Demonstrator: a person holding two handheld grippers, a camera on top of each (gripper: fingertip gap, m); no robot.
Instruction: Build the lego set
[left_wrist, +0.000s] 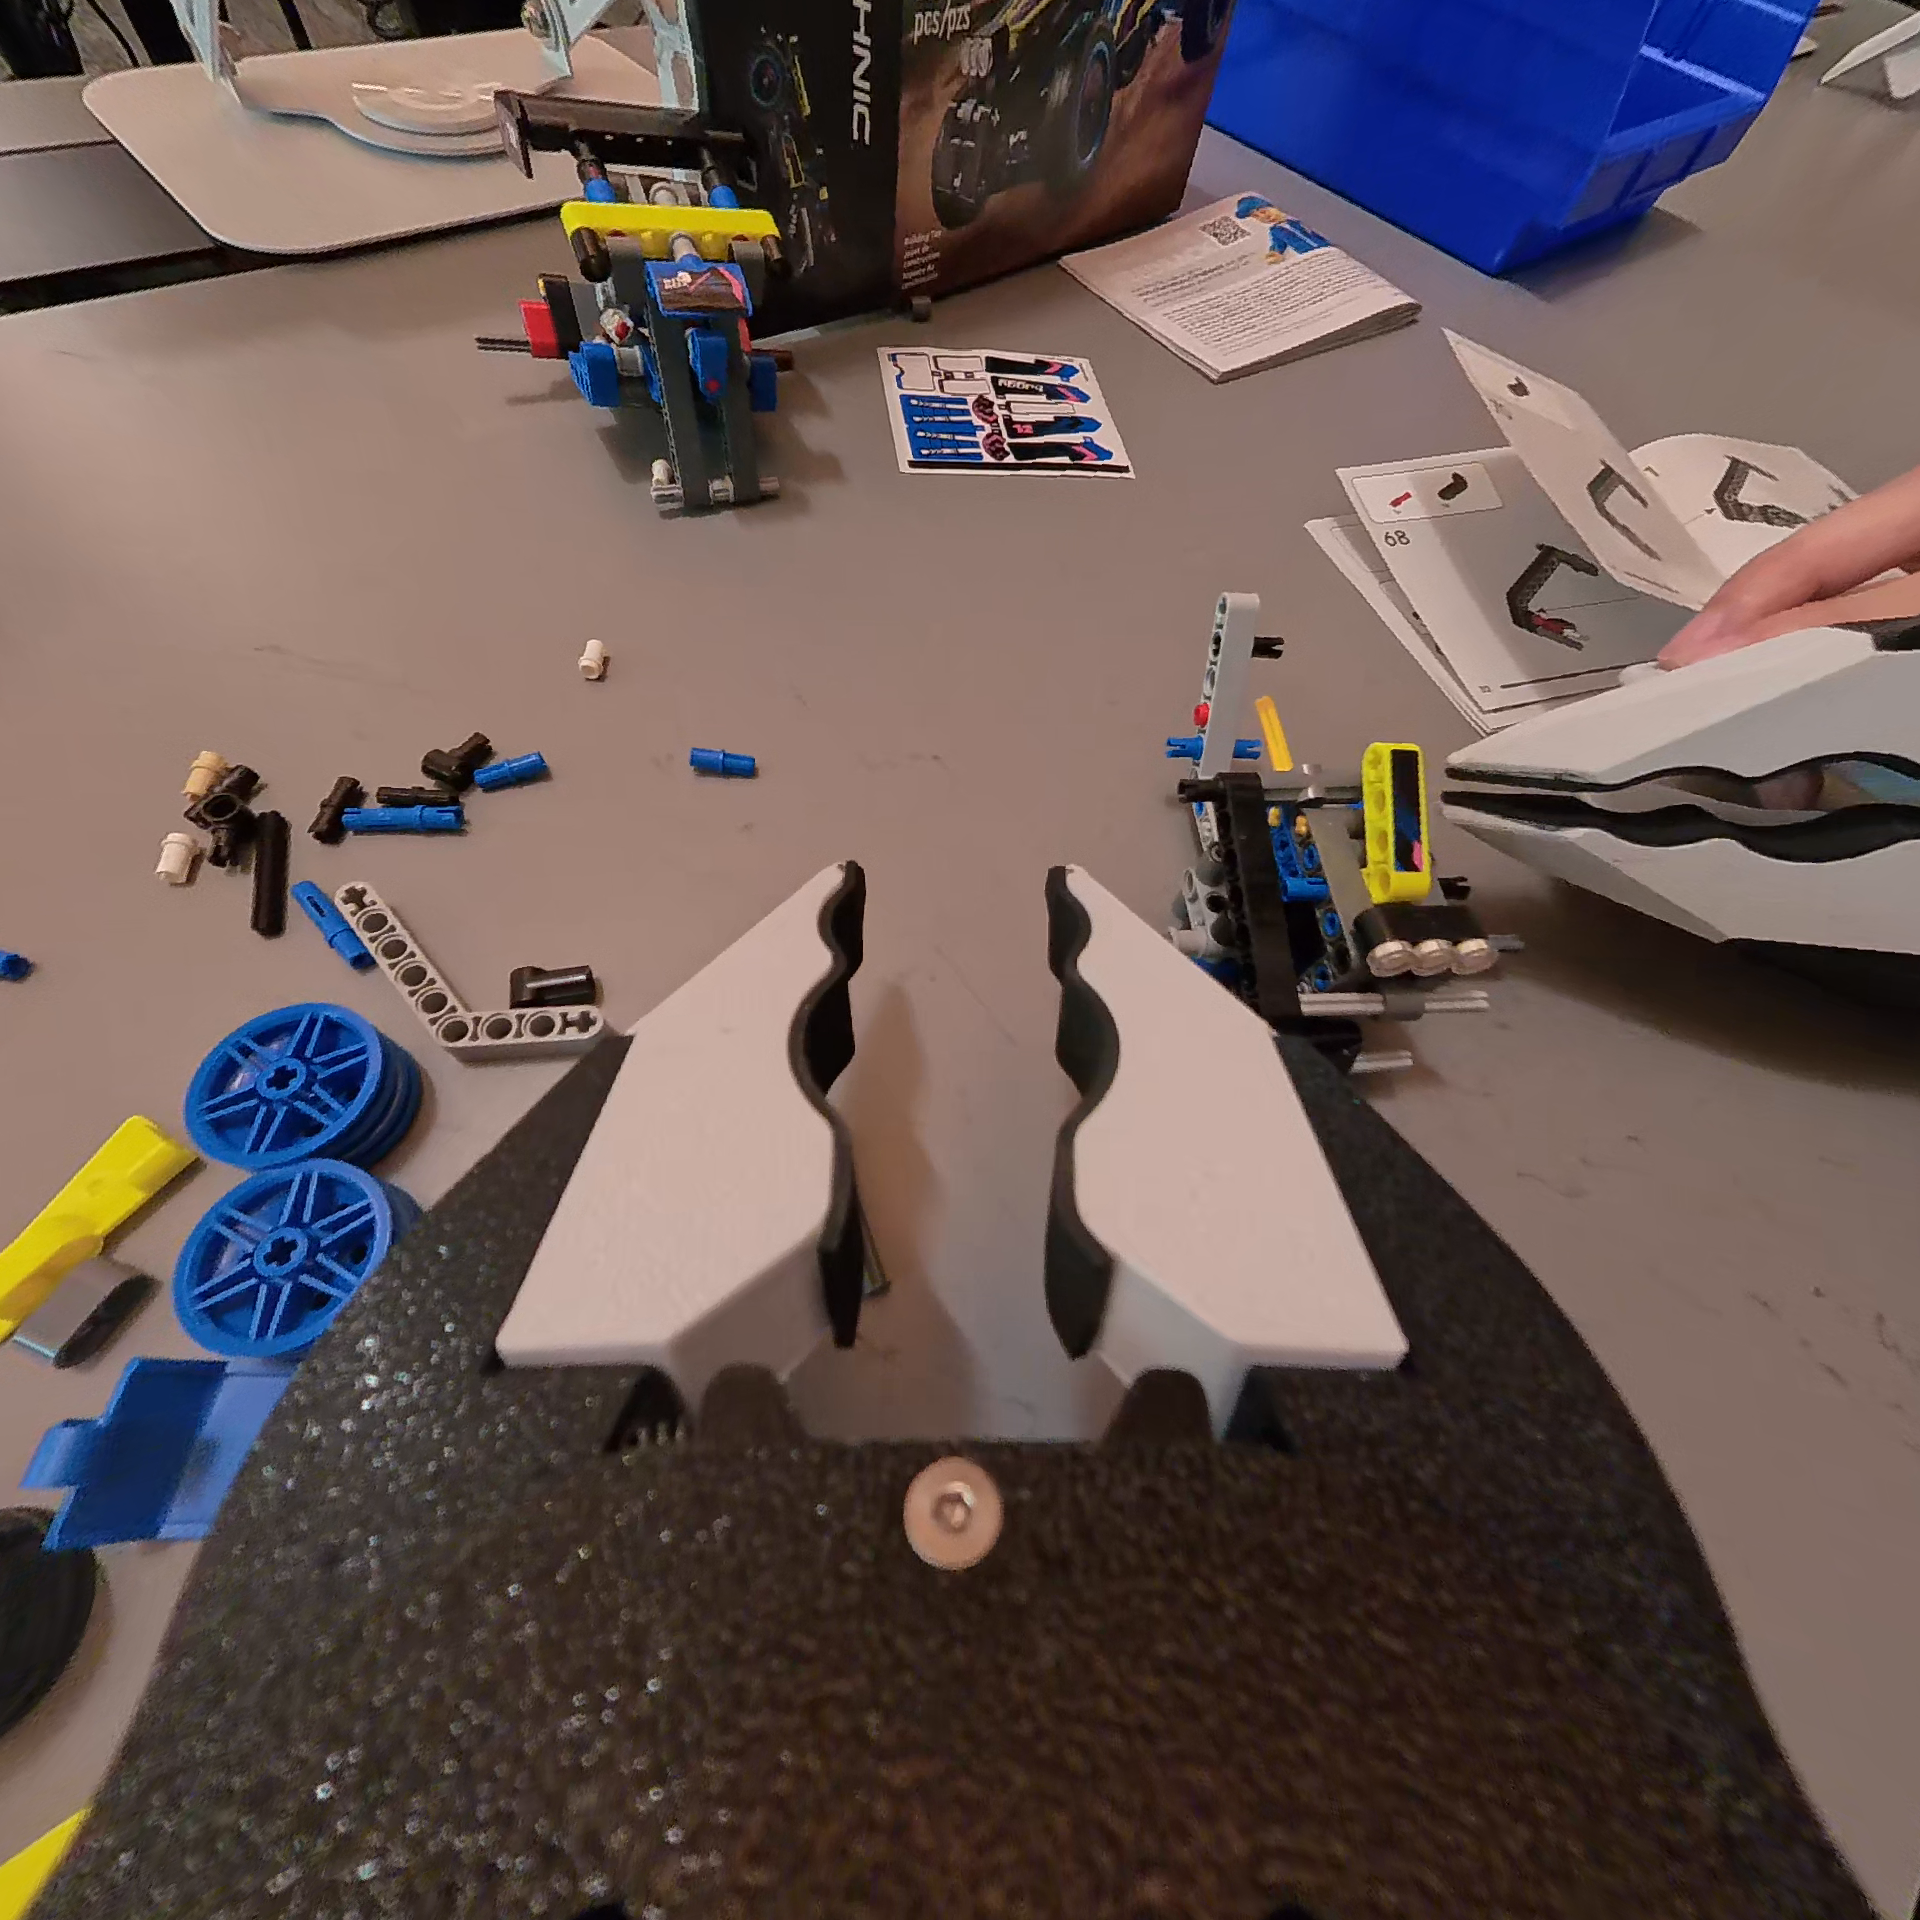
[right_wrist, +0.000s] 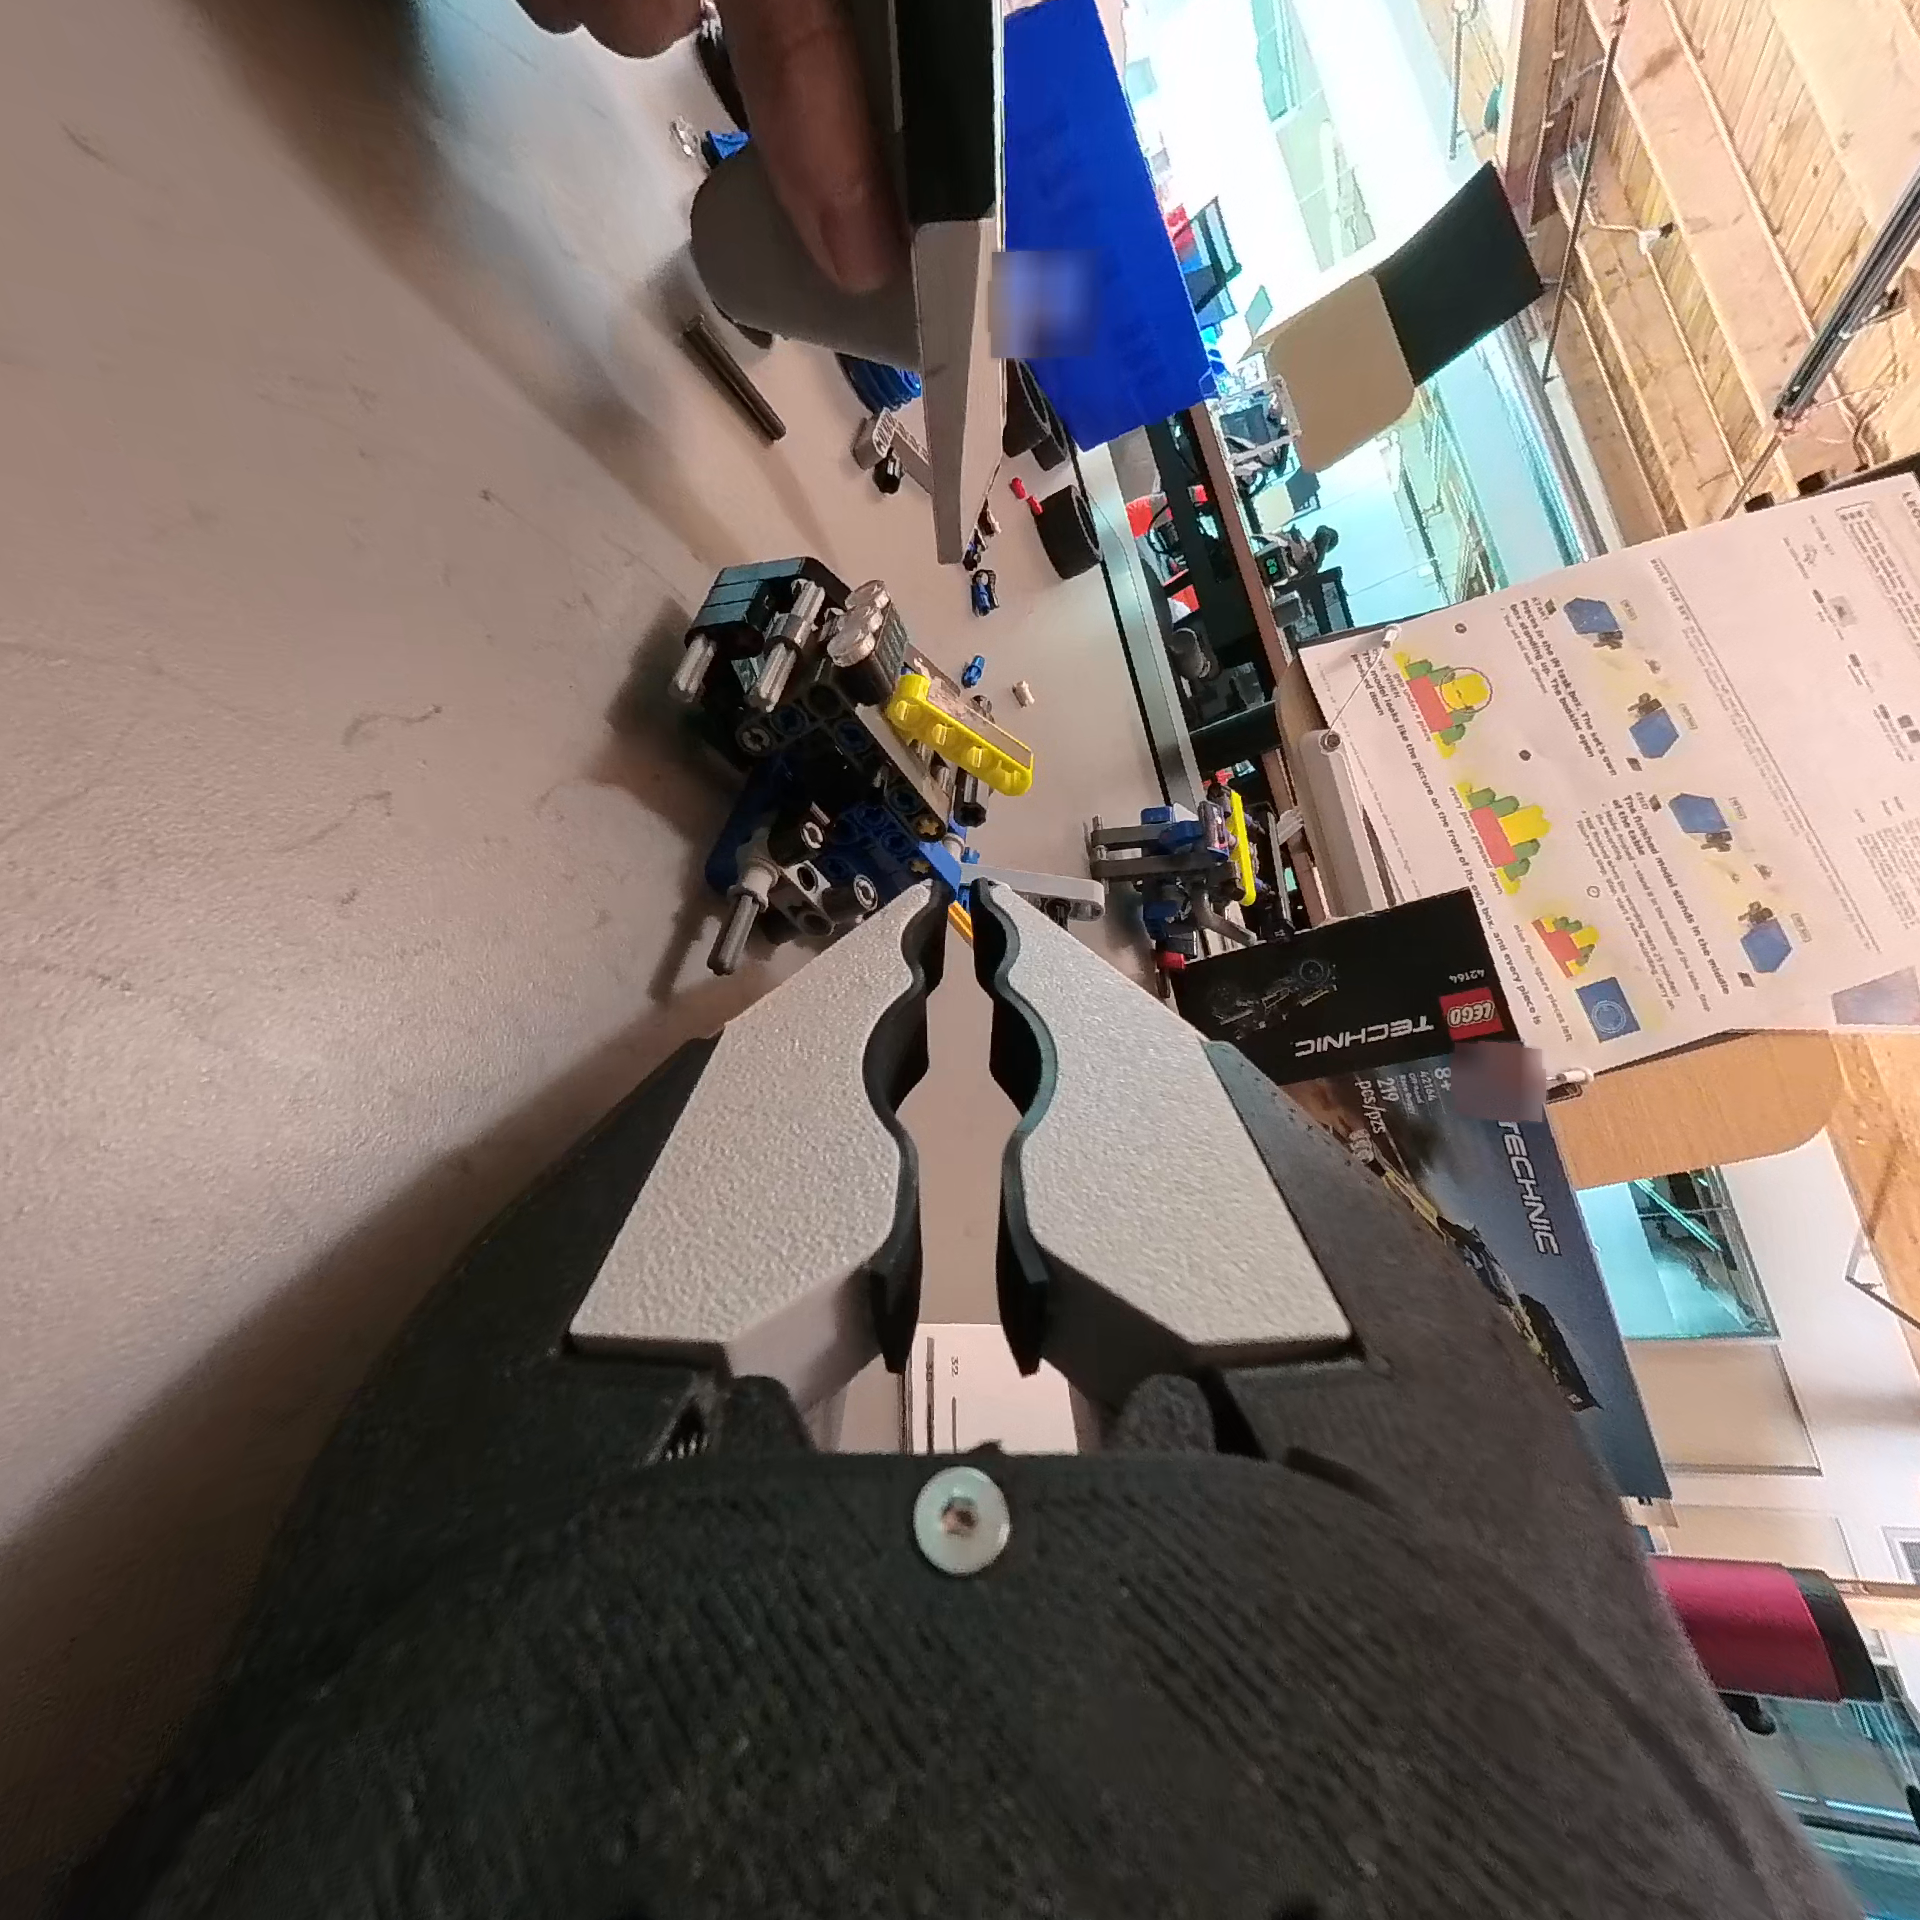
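My left gripper (left_wrist: 954, 883) is open and empty, hovering over bare grey table (left_wrist: 935, 644). A small brick assembly (left_wrist: 1320, 883) with a yellow beam (left_wrist: 1397, 821) lies just to its right. My right gripper (right_wrist: 961, 899) is rolled on its side with its jaws shut. Its tips sit close to that assembly (right_wrist: 831, 769), and in the left wrist view (left_wrist: 1455, 784) they are right beside the yellow beam. A thin yellow axle (left_wrist: 1273, 732) sticks up from the assembly. One of the left gripper's fingers (right_wrist: 956, 416) shows at the top of the right wrist view.
A second, larger assembly (left_wrist: 675, 343) stands at the back beside a dark box (left_wrist: 935, 135). Loose pins (left_wrist: 395, 816), a grey angled beam (left_wrist: 457, 987) and blue wheels (left_wrist: 296, 1081) lie at the left. A sticker sheet (left_wrist: 1003, 412), booklets (left_wrist: 1507, 582), a blue bin (left_wrist: 1507, 114) and a hand (left_wrist: 1787, 592) are at the right. Left tips to right tips: about 11 cm. My right tips are roughly 4 cm from the thin yellow axle (left_wrist: 1273, 732).
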